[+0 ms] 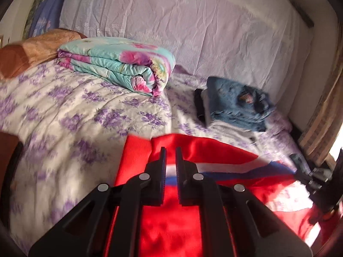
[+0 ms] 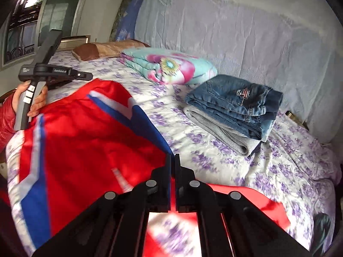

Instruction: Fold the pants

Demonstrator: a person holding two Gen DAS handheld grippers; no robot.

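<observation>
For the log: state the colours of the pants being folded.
Red pants with blue and white stripes; clearest in the right wrist view.

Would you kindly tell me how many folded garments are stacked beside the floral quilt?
3: blue jeans on top, a grey garment underneath, and a dark piece at the stack's edge; others may be hidden.

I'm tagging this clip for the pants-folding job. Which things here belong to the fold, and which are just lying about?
In the job:
red pants
left tongs, over the red cloth
right tongs, closed on the pants' edge

Lying about:
folded floral quilt
stack of folded jeans
brown pillow
bedspread
</observation>
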